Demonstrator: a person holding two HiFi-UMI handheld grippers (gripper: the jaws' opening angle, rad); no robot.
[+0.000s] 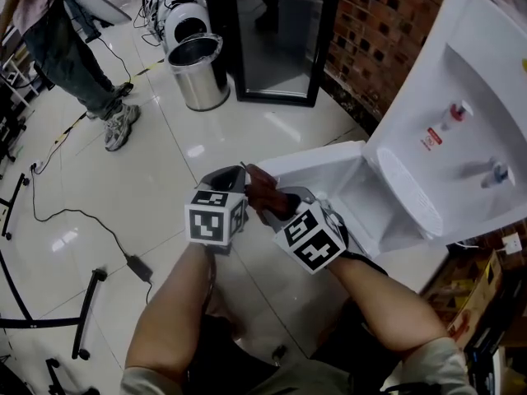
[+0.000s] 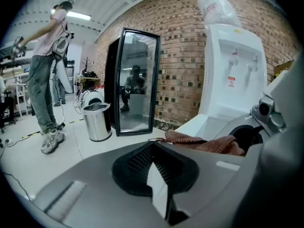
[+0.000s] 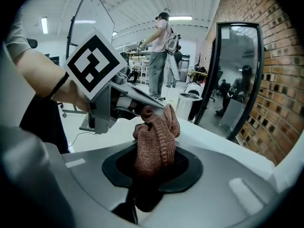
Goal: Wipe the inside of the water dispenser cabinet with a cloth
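A reddish-brown knitted cloth (image 1: 262, 189) hangs bunched between my two grippers, above the floor in front of the white water dispenser (image 1: 461, 122). My right gripper (image 1: 270, 207) is shut on the cloth (image 3: 156, 141), which fills its jaws and sticks up past them. My left gripper (image 1: 240, 176) is shut, with its tips at the cloth's near edge (image 2: 204, 144). No view shows whether the left gripper pinches that edge. The dispenser's lower cabinet (image 1: 354, 196) stands open, white inside, just right of the grippers.
A steel bin (image 1: 196, 72) and a black-framed glass cabinet (image 1: 276, 31) stand ahead by the brick wall (image 1: 379, 23). A person (image 1: 74, 48) stands at the far left. Cables (image 1: 74, 214) trail over the glossy floor, and a black stand (image 1: 86, 319) is at lower left.
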